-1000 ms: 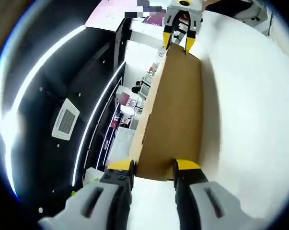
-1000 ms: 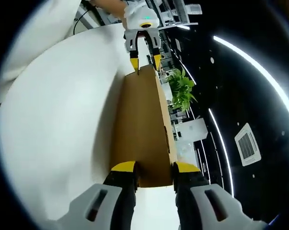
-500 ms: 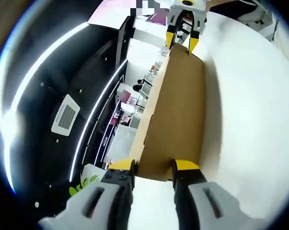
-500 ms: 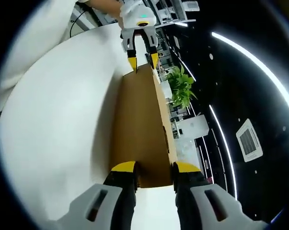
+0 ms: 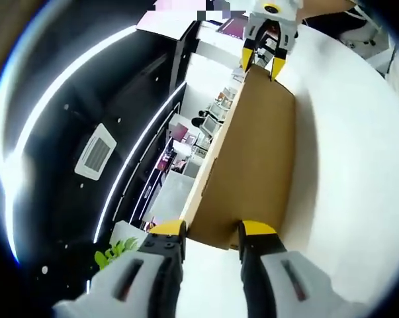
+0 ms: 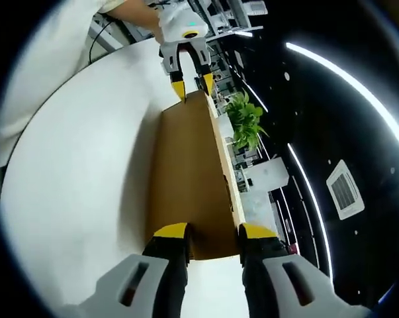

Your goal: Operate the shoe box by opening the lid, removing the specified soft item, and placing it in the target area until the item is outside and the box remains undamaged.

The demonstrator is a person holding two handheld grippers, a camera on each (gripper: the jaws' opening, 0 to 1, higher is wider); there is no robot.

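A brown cardboard shoe box lid point(image 5: 249, 159) stretches away from my left gripper point(image 5: 212, 230), whose yellow-tipped jaws clamp its near end. At its far end my right gripper point(image 5: 260, 61) grips the opposite edge. In the right gripper view the same lid point(image 6: 189, 172) runs from my right gripper point(image 6: 214, 232) up to my left gripper point(image 6: 189, 76), held by a person's hand point(image 6: 130, 10). The lid is tilted, with one long side flange showing. The box's inside and the soft item are hidden.
A white table point(image 5: 348, 172) lies beside the lid, seen too in the right gripper view point(image 6: 80, 165). On the other side are a dark ceiling with light strips, a vent point(image 6: 345, 192), a green plant point(image 6: 247, 122) and office desks far off.
Both views have tilted a little further with the hands. The lid's far end has drifted right in the left gripper view and left in the right one; the plant has come into the left gripper view.
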